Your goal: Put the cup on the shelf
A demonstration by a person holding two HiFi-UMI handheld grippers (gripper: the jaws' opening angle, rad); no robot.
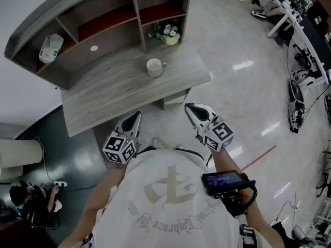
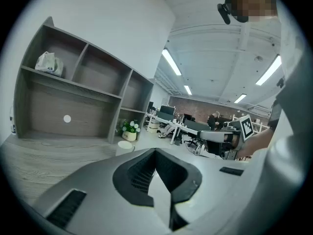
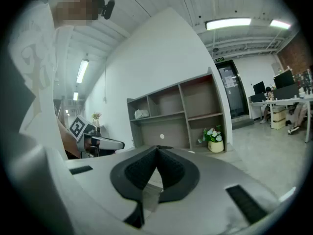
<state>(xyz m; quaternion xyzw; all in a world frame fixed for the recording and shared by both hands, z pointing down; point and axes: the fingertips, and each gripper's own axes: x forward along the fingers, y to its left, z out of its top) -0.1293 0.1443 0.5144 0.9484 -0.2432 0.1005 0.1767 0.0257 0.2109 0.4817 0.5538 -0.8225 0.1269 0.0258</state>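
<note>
A white cup (image 1: 154, 66) with its handle to the right stands on the grey wooden desk (image 1: 114, 92), in front of the shelf unit (image 1: 103, 22). Both grippers hover off the desk's near edge, well short of the cup. My left gripper (image 1: 136, 115) is shut with nothing in it, and my right gripper (image 1: 189, 107) is shut and empty too. In the left gripper view the cup (image 2: 125, 147) peeks over the closed jaws, whose tips meet at the left gripper (image 2: 155, 151). In the right gripper view the right gripper (image 3: 157, 148) points at the shelf unit (image 3: 171, 111).
A small pot of flowers (image 1: 169, 35) sits in the shelf's lower right bay, and a white bag (image 1: 51, 47) lies on the left upper shelf. A phone-like screen (image 1: 223, 181) is strapped to the person's right forearm. Office desks and cables (image 1: 305, 61) fill the far right.
</note>
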